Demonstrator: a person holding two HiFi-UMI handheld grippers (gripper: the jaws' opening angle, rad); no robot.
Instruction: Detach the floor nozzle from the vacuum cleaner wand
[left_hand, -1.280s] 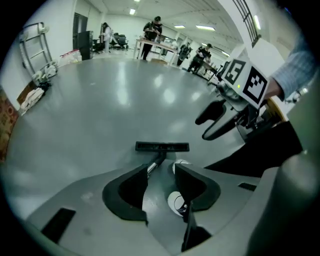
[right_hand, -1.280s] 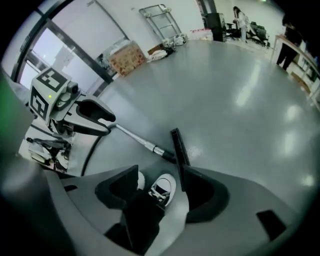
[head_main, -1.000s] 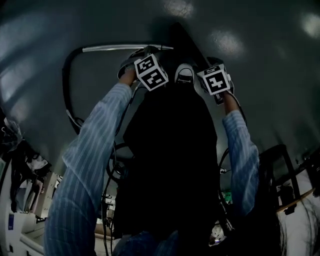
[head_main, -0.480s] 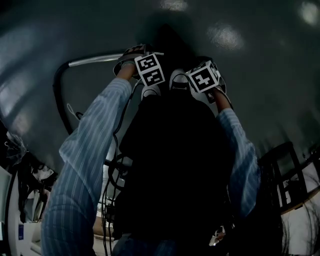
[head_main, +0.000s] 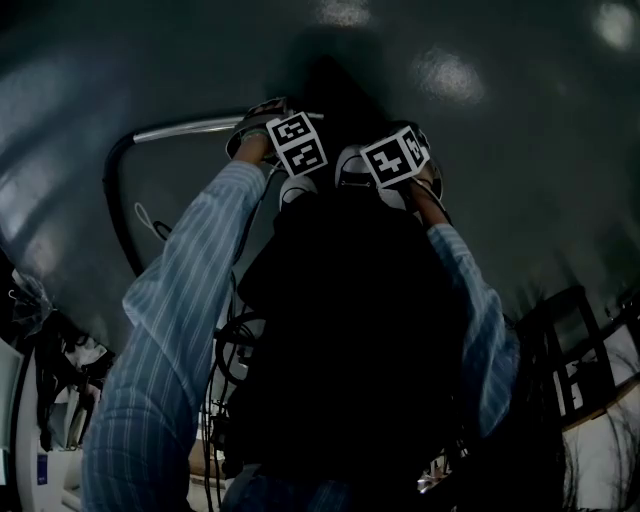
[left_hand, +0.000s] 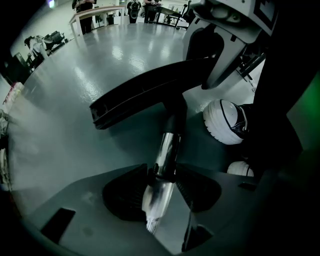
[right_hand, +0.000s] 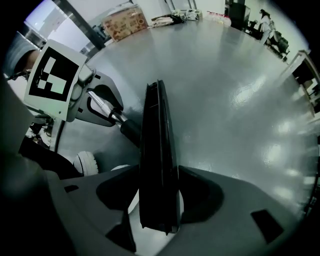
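Nozzle is not yet off the wand: left tongs pinch the wand, and right tongs, just closing, seem to clamp the nozzle.

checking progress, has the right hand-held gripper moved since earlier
Yes: right hand-held gripper shifted left, now overlapping the white shoe; its jaws just closing, floor nozzle between them.

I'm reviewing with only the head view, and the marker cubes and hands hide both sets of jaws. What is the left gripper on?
Observer: The left gripper is shut on the chrome wand.
Operator: And the right?
Observer: The right gripper has just been closing its jaws; the floor nozzle stands edge-on between them, pads against its sides.
Operator: Nozzle off yet?
Observer: No; the left gripper view shows the chrome wand running into the floor nozzle's neck.
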